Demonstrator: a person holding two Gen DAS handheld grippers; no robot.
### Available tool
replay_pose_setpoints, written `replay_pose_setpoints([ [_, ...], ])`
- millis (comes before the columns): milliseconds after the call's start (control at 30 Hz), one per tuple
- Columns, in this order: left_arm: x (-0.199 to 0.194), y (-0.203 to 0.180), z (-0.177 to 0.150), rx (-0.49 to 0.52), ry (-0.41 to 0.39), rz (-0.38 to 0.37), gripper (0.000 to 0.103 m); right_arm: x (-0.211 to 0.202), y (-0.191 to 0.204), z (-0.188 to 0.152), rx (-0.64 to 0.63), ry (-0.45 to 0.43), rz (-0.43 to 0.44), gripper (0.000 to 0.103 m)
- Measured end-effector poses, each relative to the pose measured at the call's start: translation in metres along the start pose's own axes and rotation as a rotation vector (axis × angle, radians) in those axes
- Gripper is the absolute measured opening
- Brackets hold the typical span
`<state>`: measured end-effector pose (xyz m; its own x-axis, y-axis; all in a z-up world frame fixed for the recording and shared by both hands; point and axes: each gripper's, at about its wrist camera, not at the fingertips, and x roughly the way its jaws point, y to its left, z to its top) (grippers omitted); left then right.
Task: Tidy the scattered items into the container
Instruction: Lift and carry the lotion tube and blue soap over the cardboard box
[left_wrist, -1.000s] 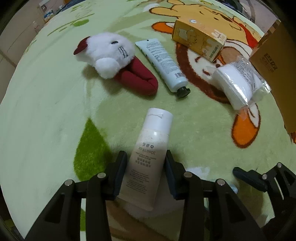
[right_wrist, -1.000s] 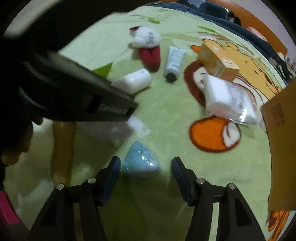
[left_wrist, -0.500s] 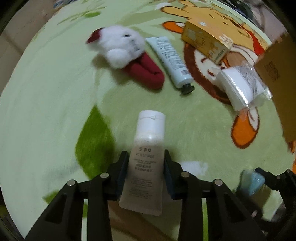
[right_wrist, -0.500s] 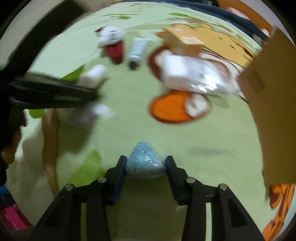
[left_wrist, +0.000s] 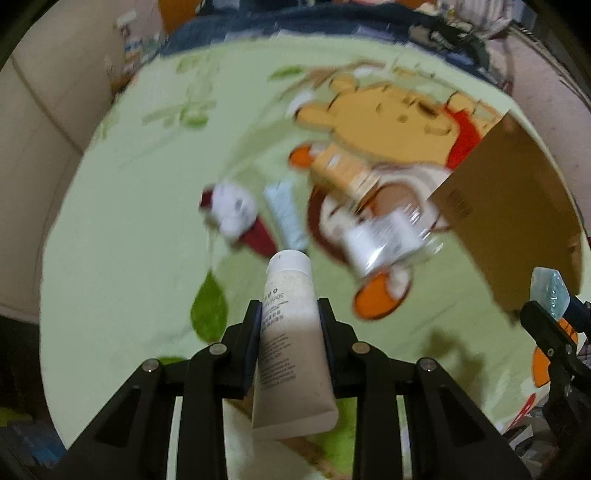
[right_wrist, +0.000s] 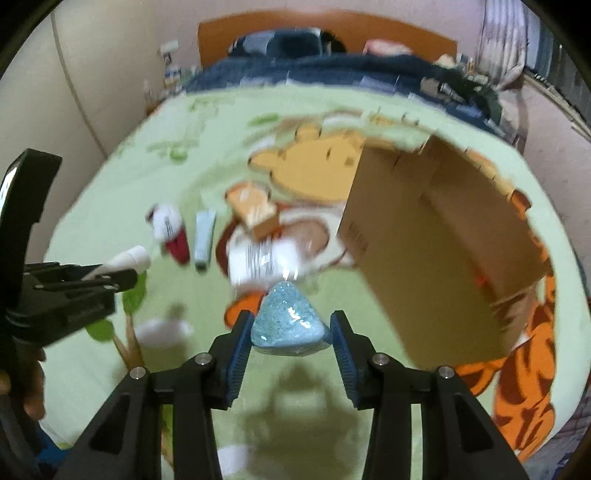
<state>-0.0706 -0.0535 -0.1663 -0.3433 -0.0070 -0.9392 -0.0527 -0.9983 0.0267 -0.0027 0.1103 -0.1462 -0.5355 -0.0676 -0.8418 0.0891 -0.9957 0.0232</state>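
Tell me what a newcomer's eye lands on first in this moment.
Both grippers are loaded: the left gripper is closing on a white tube, and the right gripper clamps a blue triangular packet. To the right, an open cardboard box stands on the green cartoon blanket.

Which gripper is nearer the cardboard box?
Right. The right gripper, holding a blue packet, is beside the cardboard box; the left gripper is farther away.
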Motion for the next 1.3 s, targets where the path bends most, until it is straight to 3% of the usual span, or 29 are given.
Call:
replay_pose_setpoints([
  [133,-0.02,-0.009,0.009,-0.02,-0.038,-0.039,0.029,-0.017,-0.012,0.011,0.002,-0.03,-0.014,0.043],
  [300,-0.023,0.019,-0.005,-0.096,0.002,-0.064,0.029,-0.015,-0.02,0.01,0.019,-0.024,-0.01,0.043],
  [433,-0.014,0.042,-0.012,-0.111,0.03,-0.004,0.029,-0.013,-0.021,0.009,0.046,-0.018,0.016,0.043],
  [567,-0.022,0.035,-0.005,-0.071,0.022,0.031,0.029,-0.026,-0.025,0.012,0.064,-0.043,0.019,0.043],
  [933,-0.093,-0.092,0.06,0.158,-0.155,-0.072,0.029,-0.104,-0.078,0.046,0.16,-0.206,-0.104,0.043],
  [1300,-0.1,-0.179,0.098,0.263,-0.159,-0.089,0.029,-0.123,-0.148,0.069,0.248,-0.254,-0.202,0.043],
])
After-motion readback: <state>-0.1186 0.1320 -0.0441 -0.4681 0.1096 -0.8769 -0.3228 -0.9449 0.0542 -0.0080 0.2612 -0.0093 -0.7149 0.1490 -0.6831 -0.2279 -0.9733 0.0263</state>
